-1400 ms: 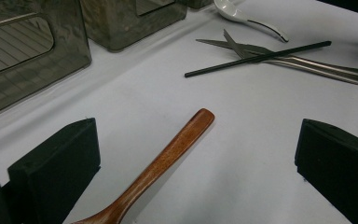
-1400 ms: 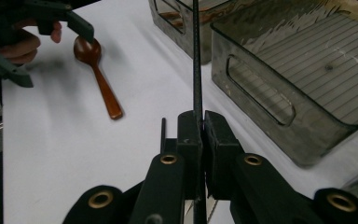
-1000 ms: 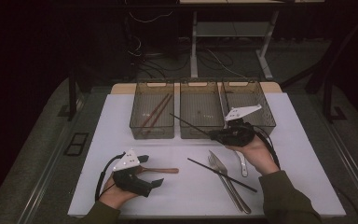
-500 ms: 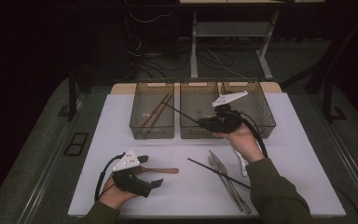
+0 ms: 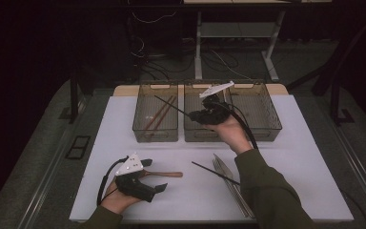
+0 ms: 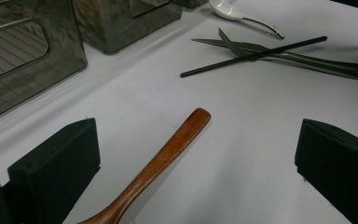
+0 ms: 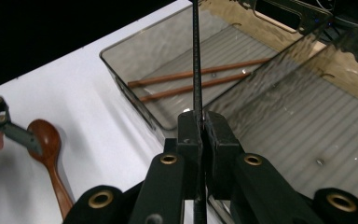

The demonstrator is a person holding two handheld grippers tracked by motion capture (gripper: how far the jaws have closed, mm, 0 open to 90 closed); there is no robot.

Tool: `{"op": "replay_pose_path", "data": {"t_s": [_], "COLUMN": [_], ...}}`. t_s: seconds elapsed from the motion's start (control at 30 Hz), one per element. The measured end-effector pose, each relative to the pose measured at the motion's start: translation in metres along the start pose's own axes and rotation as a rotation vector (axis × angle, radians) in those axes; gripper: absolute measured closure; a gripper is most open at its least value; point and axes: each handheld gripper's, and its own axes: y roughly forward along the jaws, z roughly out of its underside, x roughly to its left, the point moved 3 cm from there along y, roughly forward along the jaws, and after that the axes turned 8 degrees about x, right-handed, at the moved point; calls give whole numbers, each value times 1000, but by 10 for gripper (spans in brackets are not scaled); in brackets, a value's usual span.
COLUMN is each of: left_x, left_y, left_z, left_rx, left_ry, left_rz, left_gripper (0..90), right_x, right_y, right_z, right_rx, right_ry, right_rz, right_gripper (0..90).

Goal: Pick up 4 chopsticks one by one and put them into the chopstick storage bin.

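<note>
Now right gripper [image 5: 198, 114] clamps black chopstick [image 5: 171, 105] over bins, tip toward 10 o'clock above left bin [image 5: 141, 128]. Thin grip; stick may pivot, miss. Left gripper [image 5: 158, 174] jaws wide apart astride wooden spoon [image 6: 161, 161].

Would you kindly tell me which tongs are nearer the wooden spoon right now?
Left. The left tongs sit open around the wooden spoon near its bowl end; the right tongs are off over the bins, gripping a black chopstick.
</note>
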Motion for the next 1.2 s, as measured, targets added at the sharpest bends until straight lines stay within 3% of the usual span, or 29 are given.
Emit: {"op": "replay_pose_path", "data": {"t_s": [0.5,0.73,1.2], "left_x": [-5,-6,-6], "left_y": [2,2,2], "left_z": [0,-1,-1], "left_rx": [10,12,20], "left_ry": [29,34,51], "left_rz": [-3,4,10], "left_gripper": [0,0,0], "right_x": [1,-3,2], "right_y": [50,70,109], "right_z": [-31,-44,-54], "right_rx": [55,75,159], "right_ry": [21,51,62], "right_rz": [19,65,94], "right_gripper": [847,847,847]}}
